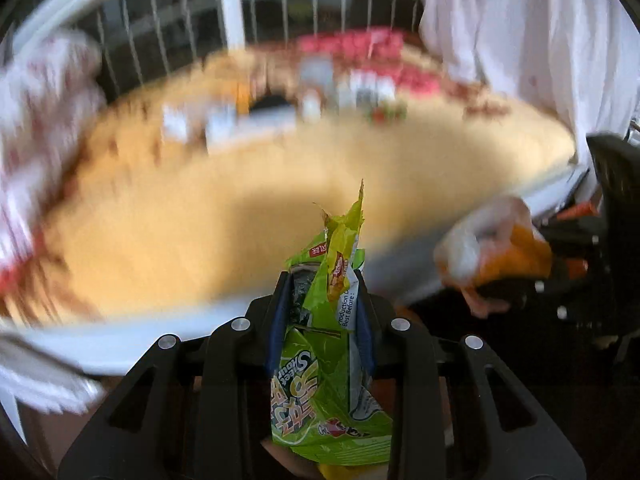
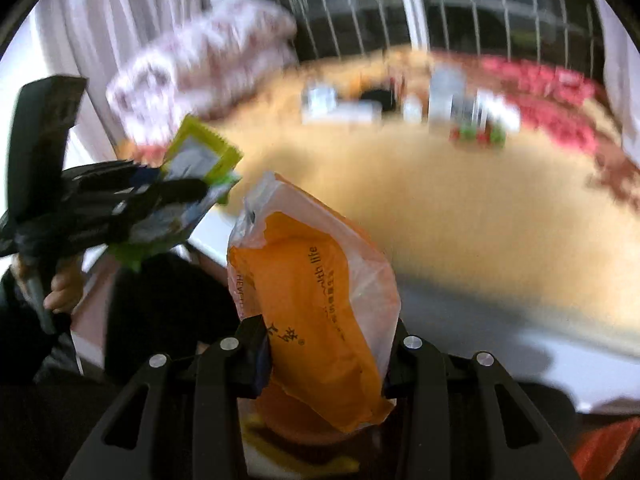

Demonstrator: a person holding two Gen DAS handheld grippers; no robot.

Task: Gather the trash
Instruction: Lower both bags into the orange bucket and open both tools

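We hold both grippers just off the near edge of the table [image 1: 224, 208], whose tan top is bordered by a pale rim. Most of the near half of that top is bare, so there is open room ahead of both tools. The clutter sits along the far edge: small white boxes [image 1: 224, 124], a dark round thing and a red patterned cloth [image 1: 384, 60] toward the far right corner, all too blurred to name further. Beyond the far edge runs a window with thin white bars [image 2: 472, 12], and white curtains hang at either side.

Our left gripper [image 1: 322, 312] points forward and slightly up, its blue-padded fingers [image 1: 280, 320] pressed in on a crumpled green snack wrapper [image 1: 332, 360], which stands upright between them with its torn tip above the table's near edge. Our right gripper [image 2: 324, 360] pinches an orange plastic bag [image 2: 316, 312] with a clear outer layer, the bag leaning up and to the left.

The left view shows the right gripper at its right side, low beside the table's rim, with bare fingers around the handle. The right view shows the left gripper from the side, off the table's near left corner, with a hand [image 2: 64, 288] below it and the green wrapper sticking out past the fingertips.
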